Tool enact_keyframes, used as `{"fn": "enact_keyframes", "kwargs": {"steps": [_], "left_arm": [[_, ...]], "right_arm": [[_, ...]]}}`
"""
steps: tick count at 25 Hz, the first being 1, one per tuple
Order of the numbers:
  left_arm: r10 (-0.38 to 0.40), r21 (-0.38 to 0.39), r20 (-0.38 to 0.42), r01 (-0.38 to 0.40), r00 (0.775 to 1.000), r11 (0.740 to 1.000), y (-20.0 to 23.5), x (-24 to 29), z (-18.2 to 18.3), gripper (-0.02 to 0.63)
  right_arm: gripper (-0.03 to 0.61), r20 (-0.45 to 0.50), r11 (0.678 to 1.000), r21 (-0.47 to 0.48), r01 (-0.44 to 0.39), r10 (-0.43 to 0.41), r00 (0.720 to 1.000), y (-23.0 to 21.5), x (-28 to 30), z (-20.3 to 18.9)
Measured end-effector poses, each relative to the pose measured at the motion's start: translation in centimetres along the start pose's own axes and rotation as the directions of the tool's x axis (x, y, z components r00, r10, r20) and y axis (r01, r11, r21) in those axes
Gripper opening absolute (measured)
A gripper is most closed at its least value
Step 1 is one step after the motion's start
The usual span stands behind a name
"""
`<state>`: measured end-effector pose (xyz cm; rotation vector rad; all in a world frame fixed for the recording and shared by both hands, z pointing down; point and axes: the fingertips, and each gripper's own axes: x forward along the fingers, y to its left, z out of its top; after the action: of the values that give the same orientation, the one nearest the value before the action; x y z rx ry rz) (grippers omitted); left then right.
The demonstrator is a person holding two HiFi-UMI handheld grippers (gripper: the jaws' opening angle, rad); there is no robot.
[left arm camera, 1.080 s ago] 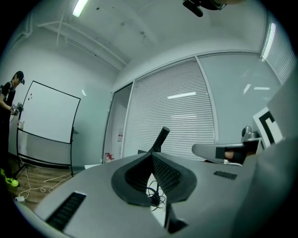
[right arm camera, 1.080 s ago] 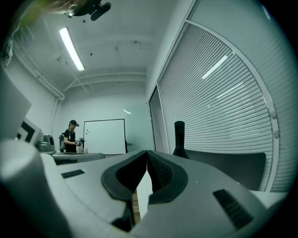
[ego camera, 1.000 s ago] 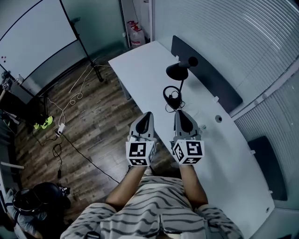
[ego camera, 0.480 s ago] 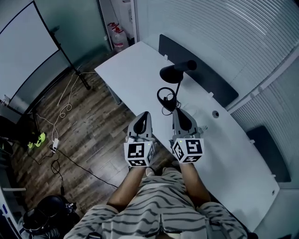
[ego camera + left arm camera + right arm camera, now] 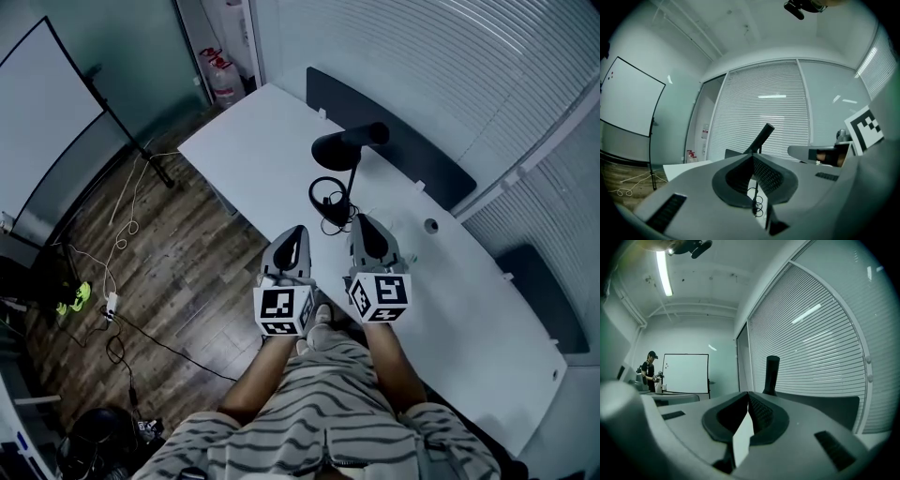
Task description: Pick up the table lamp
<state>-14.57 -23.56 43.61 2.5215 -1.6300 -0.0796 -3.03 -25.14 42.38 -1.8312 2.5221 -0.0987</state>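
The black table lamp (image 5: 342, 150) stands on the white table (image 5: 272, 159), its round base (image 5: 328, 199) beside a coil of black cord. My right gripper (image 5: 362, 223) is shut and empty, its tip just short of the base. My left gripper (image 5: 296, 232) hangs shut and empty beside it, over the table's near edge. In the left gripper view the jaws (image 5: 753, 157) meet, with the lamp's slanted head (image 5: 761, 137) and cord (image 5: 756, 206) beyond them. From the right gripper (image 5: 748, 394) the lamp head (image 5: 771, 374) rises just past the closed tip.
A dark partition panel (image 5: 398, 150) runs along the table's far edge, and a cable hole (image 5: 430, 225) is to the right. On the wood floor to the left are a whiteboard (image 5: 42, 112) on a stand, loose cables and water bottles (image 5: 223, 82). A person (image 5: 648, 370) stands by it.
The head view has swung and come closer to the table, so the lamp sits slightly nearer my gripper tips. Both grippers stay shut, side by side.
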Motion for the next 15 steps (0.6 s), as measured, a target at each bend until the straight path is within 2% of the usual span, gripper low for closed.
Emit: {"fn": "enact_keyframes", "kwargs": {"steps": [15], "left_arm": [[-0.039, 0.049, -0.016, 0.04, 0.999, 0.998, -0.3, 5.9, -0.7, 0.008]], "right_arm": [[0.012, -0.053, 1.0, 0.01, 0.028, -0.028, 0.998, -4.6, 6.4, -5.3]]}}
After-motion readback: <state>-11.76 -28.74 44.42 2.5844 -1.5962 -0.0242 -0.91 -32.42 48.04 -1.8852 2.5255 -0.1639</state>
